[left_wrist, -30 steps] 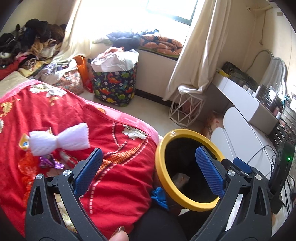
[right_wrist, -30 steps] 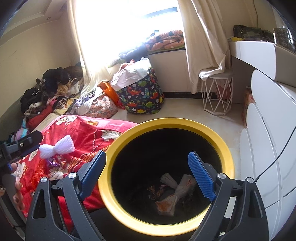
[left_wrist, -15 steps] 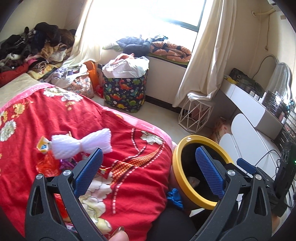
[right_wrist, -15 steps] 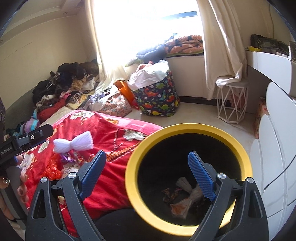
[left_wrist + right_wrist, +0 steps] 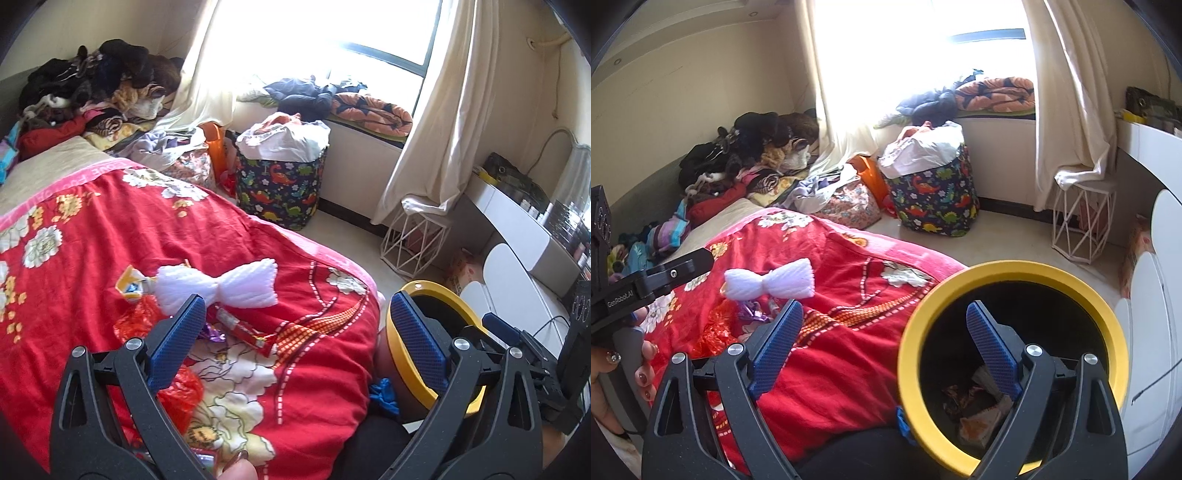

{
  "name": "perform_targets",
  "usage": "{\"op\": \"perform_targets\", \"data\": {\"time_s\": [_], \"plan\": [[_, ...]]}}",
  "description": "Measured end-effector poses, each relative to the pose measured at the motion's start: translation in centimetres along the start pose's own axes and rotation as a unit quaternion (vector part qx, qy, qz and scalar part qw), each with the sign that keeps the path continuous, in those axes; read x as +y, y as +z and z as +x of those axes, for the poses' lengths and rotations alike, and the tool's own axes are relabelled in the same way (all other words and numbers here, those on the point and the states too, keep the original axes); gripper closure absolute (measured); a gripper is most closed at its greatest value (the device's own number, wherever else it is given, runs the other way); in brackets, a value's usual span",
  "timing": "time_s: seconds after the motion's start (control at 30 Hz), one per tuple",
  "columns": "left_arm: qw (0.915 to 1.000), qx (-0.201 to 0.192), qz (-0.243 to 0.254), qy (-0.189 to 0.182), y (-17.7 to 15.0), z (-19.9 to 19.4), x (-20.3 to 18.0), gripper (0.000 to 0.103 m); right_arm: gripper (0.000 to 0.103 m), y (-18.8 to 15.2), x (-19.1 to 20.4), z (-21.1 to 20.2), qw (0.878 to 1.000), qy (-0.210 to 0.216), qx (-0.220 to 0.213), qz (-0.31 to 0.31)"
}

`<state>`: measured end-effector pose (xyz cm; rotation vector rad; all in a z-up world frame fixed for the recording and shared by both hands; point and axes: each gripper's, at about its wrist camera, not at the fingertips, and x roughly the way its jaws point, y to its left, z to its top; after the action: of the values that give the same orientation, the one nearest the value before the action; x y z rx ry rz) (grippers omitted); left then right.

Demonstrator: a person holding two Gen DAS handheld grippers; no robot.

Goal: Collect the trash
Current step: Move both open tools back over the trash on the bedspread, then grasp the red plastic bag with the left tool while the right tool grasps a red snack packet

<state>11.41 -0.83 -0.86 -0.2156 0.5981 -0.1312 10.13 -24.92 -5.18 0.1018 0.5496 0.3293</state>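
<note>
The left claw (image 5: 295, 339) hangs spread wide and empty above the red flowered bedspread (image 5: 110, 236). At its 11 o'clock lies a white bow-shaped foam net (image 5: 218, 286). A long red snack wrapper (image 5: 242, 330) sits between the blue pads, and crumpled red plastic (image 5: 181, 391) lies beside the left pad. The bedspread's rounded edge drops off at 3 o'clock, just beside the yellow-rimmed black round bin (image 5: 432, 325). The right claw (image 5: 884, 347) is likewise parted and empty (its right pad over the bin's mouth). Wrappers (image 5: 975, 410) lie at the bin's bottom. Bare pale floor (image 5: 1008, 236) lies beyond, at 12 o'clock.
</note>
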Motion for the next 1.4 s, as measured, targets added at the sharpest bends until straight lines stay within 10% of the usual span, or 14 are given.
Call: {"op": "perform_targets", "data": {"time_s": [0.77, 1.4], "plan": [[0.9898, 0.048, -0.106, 0.082, -1.9, 0.3, 10.8, 0.011, 0.023, -0.5, 8.7, 10.1, 0.986, 0.085, 0.096, -0.102], [0.9817, 0.123, -0.132, 0.062, -5.4, 3.9, 12.5, 0.028, 0.048, -3.0, 12.0, 18.9, 0.966, 0.099, 0.180, -0.156]]}}
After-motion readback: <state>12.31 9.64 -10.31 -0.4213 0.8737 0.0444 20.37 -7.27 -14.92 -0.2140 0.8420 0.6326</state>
